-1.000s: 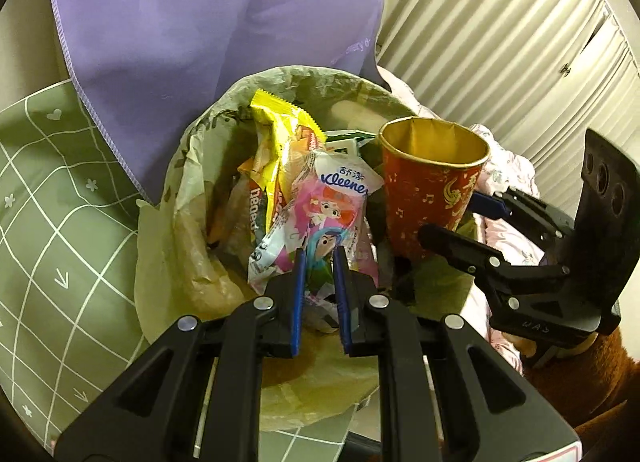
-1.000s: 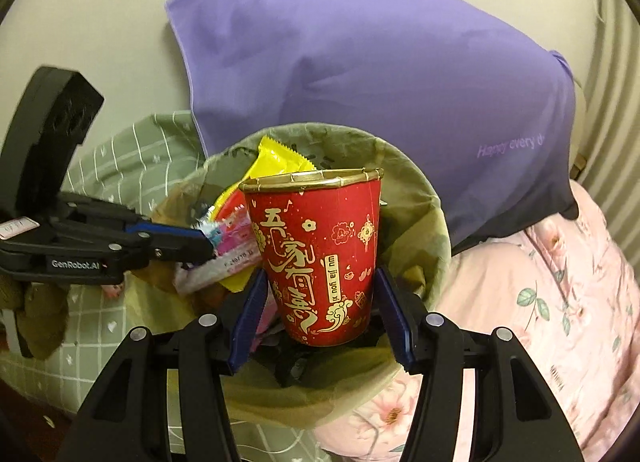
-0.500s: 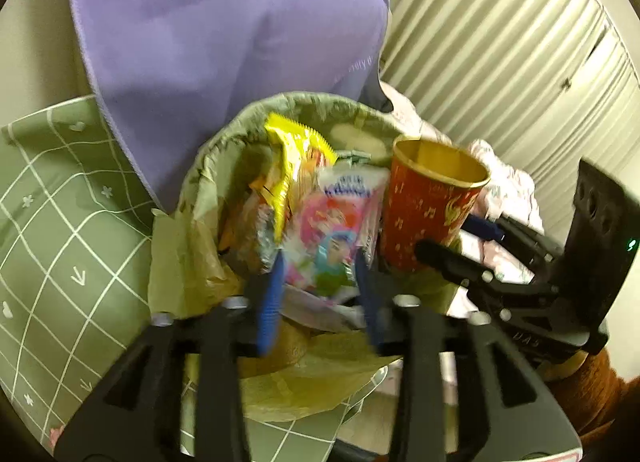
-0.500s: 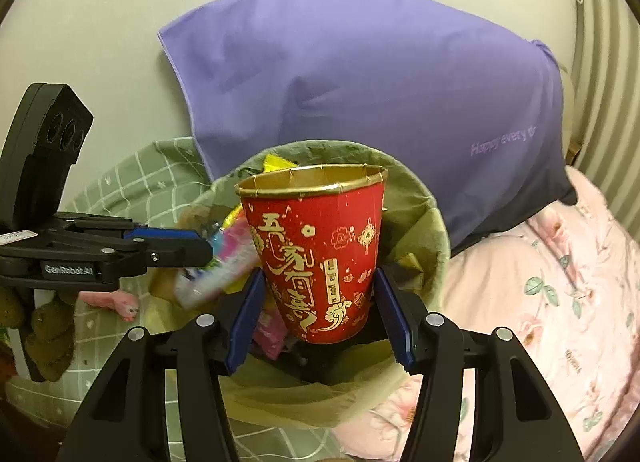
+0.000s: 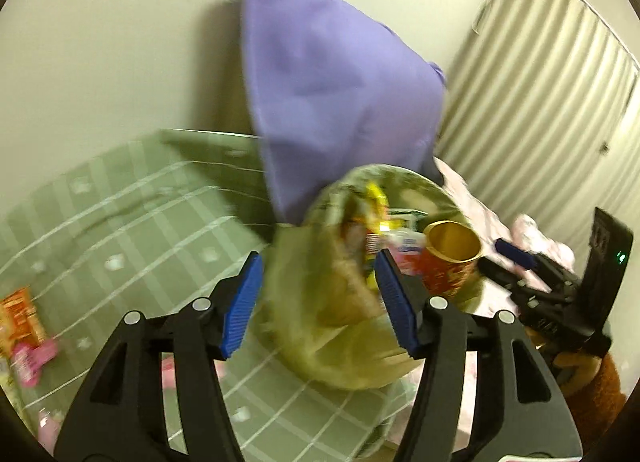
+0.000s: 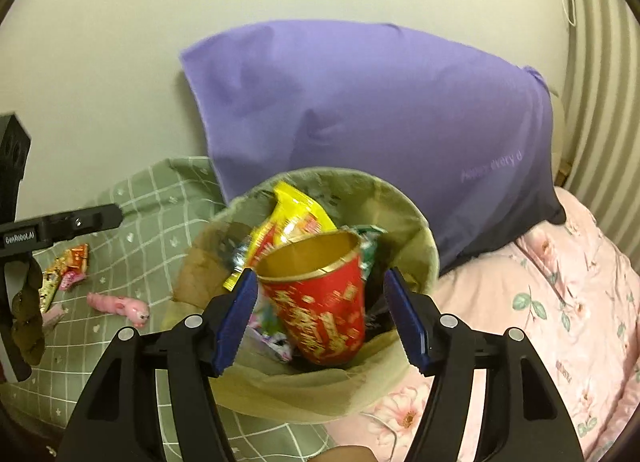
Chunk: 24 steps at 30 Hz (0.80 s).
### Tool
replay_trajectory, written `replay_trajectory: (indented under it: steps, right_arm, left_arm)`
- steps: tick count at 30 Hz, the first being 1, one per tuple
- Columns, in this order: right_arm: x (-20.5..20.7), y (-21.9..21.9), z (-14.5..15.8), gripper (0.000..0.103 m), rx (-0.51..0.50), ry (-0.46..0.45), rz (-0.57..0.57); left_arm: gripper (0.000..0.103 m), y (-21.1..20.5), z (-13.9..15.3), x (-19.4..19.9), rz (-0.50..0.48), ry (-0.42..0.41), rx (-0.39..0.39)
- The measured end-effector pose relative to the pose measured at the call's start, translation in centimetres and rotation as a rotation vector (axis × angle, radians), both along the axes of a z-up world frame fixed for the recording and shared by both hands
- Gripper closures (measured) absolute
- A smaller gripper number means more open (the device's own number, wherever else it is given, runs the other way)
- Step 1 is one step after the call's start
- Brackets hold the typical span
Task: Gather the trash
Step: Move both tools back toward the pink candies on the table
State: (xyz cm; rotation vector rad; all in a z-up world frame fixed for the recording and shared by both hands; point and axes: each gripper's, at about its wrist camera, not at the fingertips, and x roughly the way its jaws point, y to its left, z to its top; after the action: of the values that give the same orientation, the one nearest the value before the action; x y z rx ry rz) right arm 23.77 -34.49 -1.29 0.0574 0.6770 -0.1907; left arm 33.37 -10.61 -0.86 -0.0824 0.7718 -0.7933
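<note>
Right gripper [image 6: 322, 316]: jaws spread wide, blue pads on either side of the red paper cup [image 6: 320, 298] with a gap on both sides; nothing is gripped. Cup is tilted, gold-lined mouth leaning left and away, its base down among wrappers inside the trash bin [image 6: 420, 238], which is lined with an olive-green bag. Just beyond the cup in the bin: a yellow snack packet [image 6: 296, 215] standing on end, with a green-and-white wrapper to its right. Left gripper [image 5: 318, 300]: jaws likewise wide open and empty, pads framing the near-left side of the bin; this view is motion-blurred, so finer detail of the contents cannot be read. From the left wrist view the cup sits at the bin's right side, with the right gripper to its right. Bin rests on a bed, where the green grid-pattern sheet [image 6: 152, 221] on the left meets the pink floral quilt [image 6: 560, 302] on the right. Loose on the sheet, left of the bin: a pink wrapper [image 6: 120, 304] and, farther left, a red-orange packet [image 6: 76, 258]. Far side: purple pillow [image 6: 380, 113] leaning against the wall directly behind the bin; pleated curtain [image 5: 540, 81] at far right.
</note>
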Motion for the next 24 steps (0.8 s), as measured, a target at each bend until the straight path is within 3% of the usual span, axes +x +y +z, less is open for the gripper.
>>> replay_trajectory:
  steps: [7,14,19,24]
  right_arm:
    - [-0.5,2.8,2.3,0.041,0.03,-0.105,0.068]
    - [1.6,7.9,2.4,0.039,0.133,-0.076,0.343]
    - [2.2,12.5,1.4,0.039,0.053,-0.052,0.481]
    - [3.6,15.2,-0.2,0.039,0.06,-0.036,0.56]
  left_arm:
    - [0.044,8.5,0.2,-1.0,0.21,-0.081,0.033]
    - [0.044,18.0,-1.5,-1.7,0.505,-0.073,0.04]
    - [0.044,24.1,-3.1,-3.2,0.721,-0.044,0.051]
    - [0.044,28.1,-4.8,-5.1,0.843,-0.013,0.083]
